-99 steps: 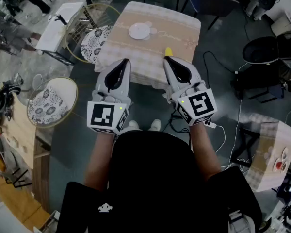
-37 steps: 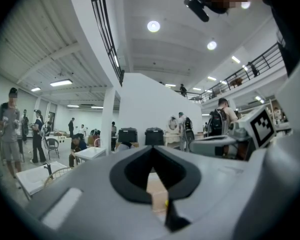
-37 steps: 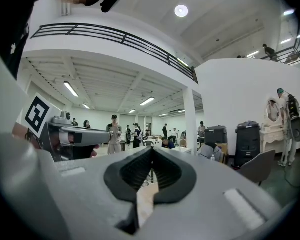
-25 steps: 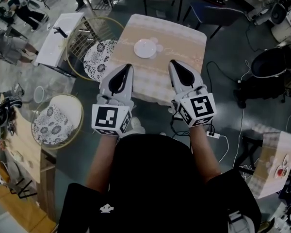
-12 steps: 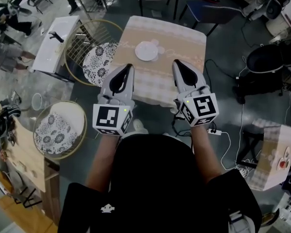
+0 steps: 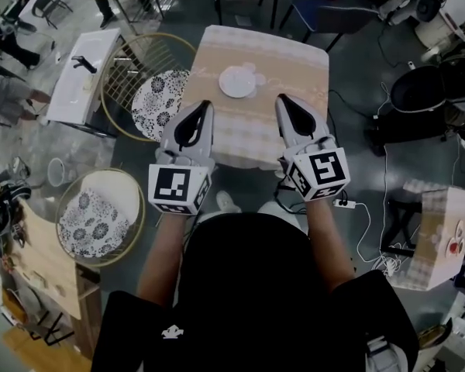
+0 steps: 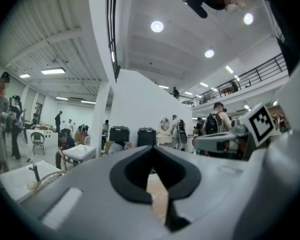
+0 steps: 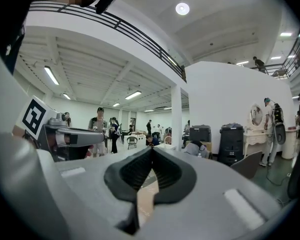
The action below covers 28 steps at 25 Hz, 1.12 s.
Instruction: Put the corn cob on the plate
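**Head view.** A table (image 6: 294,56) under a beige checked cloth carries a white plate (image 6: 238,82), left of centre and toward the far edge of the tabletop. The left gripper (image 6: 205,107) and right gripper (image 6: 281,99) are held side by side over the near edge, pointing level; the plate lies beyond and between their tips. Each pair of jaws is closed tip to tip and holds nothing. The corn cob cannot be made out in any view; the right gripper covers part of the tabletop's right half. A round wire-framed seat (image 6: 156,91) with a patterned cushion stands at the left edge, with a white side table (image 6: 81,72) beyond it. A dark chair (image 6: 325,14) stands past the far right corner. A power strip (image 6: 344,202) lies on the floor.

**Gripper views only.** A large hall with a white pillar (image 7: 101,114), black bins (image 8: 231,141) and standing people (image 8: 100,126).
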### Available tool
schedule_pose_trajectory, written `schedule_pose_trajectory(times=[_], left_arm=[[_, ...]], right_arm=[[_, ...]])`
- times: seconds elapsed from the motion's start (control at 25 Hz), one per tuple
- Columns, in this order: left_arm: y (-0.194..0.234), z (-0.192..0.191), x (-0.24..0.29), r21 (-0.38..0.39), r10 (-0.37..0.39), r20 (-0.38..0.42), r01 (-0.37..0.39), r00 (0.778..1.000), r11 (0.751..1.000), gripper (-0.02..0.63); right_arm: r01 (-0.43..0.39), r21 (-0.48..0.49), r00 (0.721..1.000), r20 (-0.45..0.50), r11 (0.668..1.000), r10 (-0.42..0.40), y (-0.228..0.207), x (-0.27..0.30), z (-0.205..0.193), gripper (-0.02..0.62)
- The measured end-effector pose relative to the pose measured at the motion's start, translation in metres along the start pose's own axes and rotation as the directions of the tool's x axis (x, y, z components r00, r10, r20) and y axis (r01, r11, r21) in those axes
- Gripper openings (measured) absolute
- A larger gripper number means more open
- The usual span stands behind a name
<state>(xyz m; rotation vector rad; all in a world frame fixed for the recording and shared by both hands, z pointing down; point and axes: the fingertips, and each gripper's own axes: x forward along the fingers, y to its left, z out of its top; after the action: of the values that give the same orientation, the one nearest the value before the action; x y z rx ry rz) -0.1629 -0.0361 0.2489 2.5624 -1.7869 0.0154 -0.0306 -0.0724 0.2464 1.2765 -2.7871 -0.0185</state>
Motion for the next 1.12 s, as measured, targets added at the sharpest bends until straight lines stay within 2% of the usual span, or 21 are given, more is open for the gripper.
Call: schedule_pose_trajectory(times=[0.32,0.64,1.12], left_arm=[[0.011,-0.005,-0.002,-0.045,-0.028,0.008,0.028,1.0,0.999,0.009],[0.016,-0.01,0.003,-0.067,-0.044,0.012,0.044,0.999,0.997,0.009],[0.024,-0.018,0.024,-0.075,-0.03,-0.01,0.029,0.999,0.997,0.009]], right_arm=[[0.048,-0.003,0.999,-0.014,0.999,-0.048,0.0,0.001,-0.005,0.002],[0.127,-0.009,0.991,-0.037,0.992,-0.127,-0.025,-0.008,-0.009,0.002],[0.129,-0.005,0.99,-0.047,0.992,-0.129,-0.046,0.009,-0.018,0.002]])
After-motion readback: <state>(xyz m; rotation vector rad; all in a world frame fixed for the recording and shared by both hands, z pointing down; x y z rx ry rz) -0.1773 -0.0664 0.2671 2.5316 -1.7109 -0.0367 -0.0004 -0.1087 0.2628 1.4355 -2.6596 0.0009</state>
